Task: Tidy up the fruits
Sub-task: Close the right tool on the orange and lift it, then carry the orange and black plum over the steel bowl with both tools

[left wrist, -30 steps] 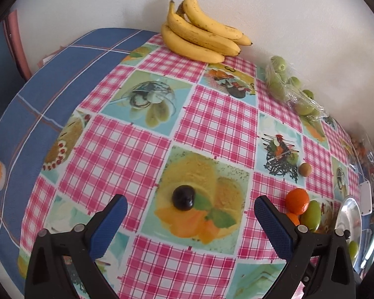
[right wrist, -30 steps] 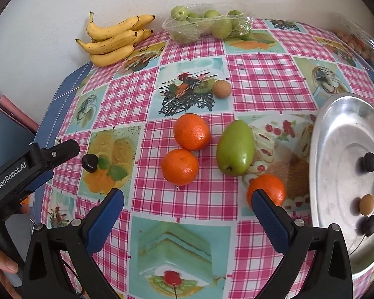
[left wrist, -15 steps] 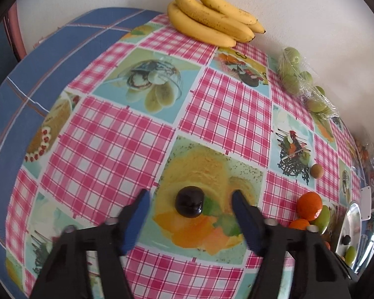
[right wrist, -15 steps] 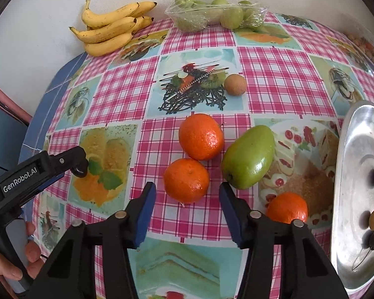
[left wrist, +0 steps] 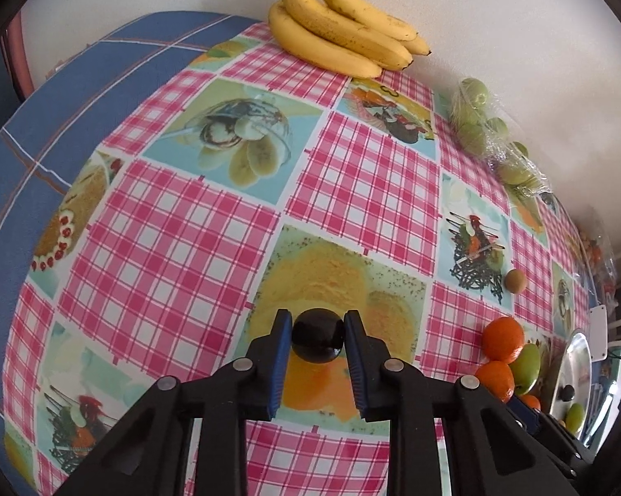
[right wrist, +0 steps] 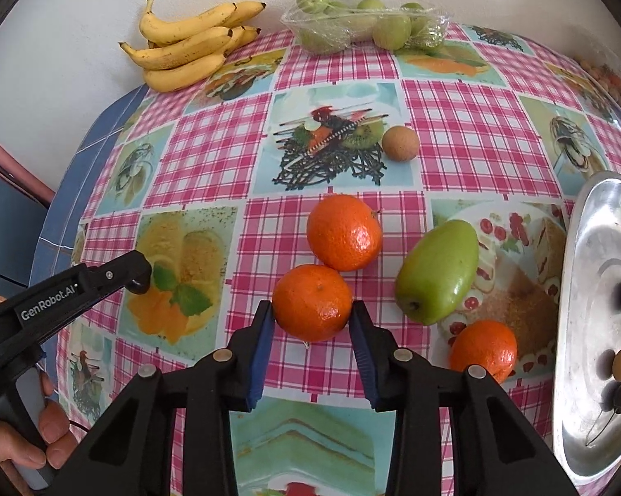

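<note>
In the left wrist view my left gripper [left wrist: 317, 332] is shut on a small dark round fruit [left wrist: 317, 341] that rests on the checked tablecloth. In the right wrist view my right gripper [right wrist: 312, 317] is shut on the nearest orange [right wrist: 312, 302], which sits on the cloth and touches a second orange [right wrist: 344, 232]. A green mango [right wrist: 436, 277] and a third orange [right wrist: 483, 350] lie to the right. A silver tray [right wrist: 587, 273] at the right edge holds several small fruits. The left gripper also shows in the right wrist view [right wrist: 139, 279].
A bunch of bananas [right wrist: 190, 47] and a clear bag of green fruits [right wrist: 364, 25] lie against the back wall. A small brown fruit [right wrist: 400, 143] lies mid-table. The blue cloth edge [left wrist: 62, 82] drops off at the left.
Both grippers moved forward and closed from wide open: the left one onto the dark fruit, the right one onto the nearest orange.
</note>
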Demonstrator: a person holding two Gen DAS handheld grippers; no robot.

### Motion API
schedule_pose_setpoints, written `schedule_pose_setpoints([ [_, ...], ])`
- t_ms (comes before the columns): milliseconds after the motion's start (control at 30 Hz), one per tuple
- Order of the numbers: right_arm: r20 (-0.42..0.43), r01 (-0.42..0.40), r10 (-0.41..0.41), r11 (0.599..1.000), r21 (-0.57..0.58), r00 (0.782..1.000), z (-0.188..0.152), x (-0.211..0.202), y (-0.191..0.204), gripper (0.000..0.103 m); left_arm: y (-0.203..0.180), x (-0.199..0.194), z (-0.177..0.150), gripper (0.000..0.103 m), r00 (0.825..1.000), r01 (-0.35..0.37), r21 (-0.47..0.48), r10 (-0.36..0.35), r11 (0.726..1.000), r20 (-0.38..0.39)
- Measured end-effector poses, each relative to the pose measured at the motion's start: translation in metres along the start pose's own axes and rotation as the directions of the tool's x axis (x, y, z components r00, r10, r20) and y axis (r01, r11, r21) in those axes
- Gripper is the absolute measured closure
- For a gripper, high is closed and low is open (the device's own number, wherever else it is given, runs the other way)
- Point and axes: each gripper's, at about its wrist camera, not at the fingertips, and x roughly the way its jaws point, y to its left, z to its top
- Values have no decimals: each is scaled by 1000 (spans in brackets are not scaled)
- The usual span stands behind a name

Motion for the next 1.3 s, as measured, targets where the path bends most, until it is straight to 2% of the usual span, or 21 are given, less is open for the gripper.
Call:
schedule_pose_setpoints([
  [233, 15, -4, 4, 1000, 4, 1000, -1, -22, 1, 65, -15, -25, 0, 76, 999, 22, 15, -23, 1000, 43],
  [533, 17, 11, -11, 1000, 8, 1000, -9, -46, -4, 64, -38, -34, -16, 75, 999, 34, 44, -35, 998, 26],
  [767, 7, 38, -38, 999, 7, 999, -15, -59, -14, 64, -56, -45, -28, 75, 998, 27, 76, -30, 997, 46],
  [1300, -1, 61, -61, 993, 102, 998, -24, -84, -72, 64, -116, -43, -54, 75, 998, 63, 124, -65, 990, 18],
])
